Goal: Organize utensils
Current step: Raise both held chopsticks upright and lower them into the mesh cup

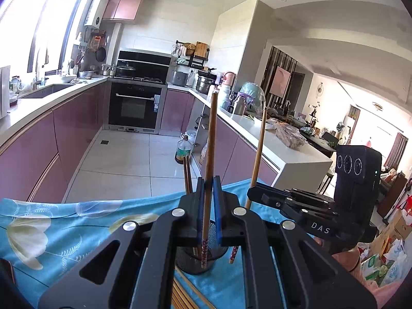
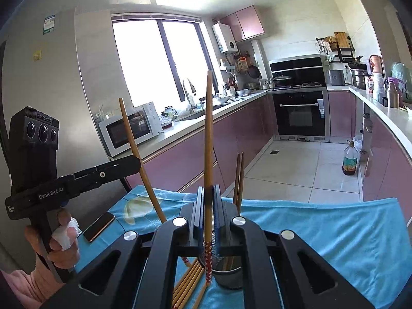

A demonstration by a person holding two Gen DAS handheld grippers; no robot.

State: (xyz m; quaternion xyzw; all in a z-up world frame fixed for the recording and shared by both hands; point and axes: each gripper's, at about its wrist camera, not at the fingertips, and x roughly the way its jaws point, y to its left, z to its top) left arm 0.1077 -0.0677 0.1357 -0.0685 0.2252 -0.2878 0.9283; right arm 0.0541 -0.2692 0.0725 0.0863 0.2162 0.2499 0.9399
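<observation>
Each claw was clamped on one upright chopstick: left claw (image 1: 209,188) w/ its chopstick (image 1: 209,154) tip down in the mesh cup (image 1: 195,260), right claw (image 2: 208,198) w/ its chopstick (image 2: 208,154) tip just left of the cup (image 2: 229,273). Sticks were brown wood w/ red dotted tips. Two more stood in the cup; approx five spare sticks (image 2: 189,285) lay on the blue-clothed counter (image 2: 322,231) beside it.

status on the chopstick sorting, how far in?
Partway. Two chopsticks already stand in the mesh holder. The left gripper and right gripper each pinch one upright chopstick near it. A bundle of loose chopsticks lies on the blue cloth.
</observation>
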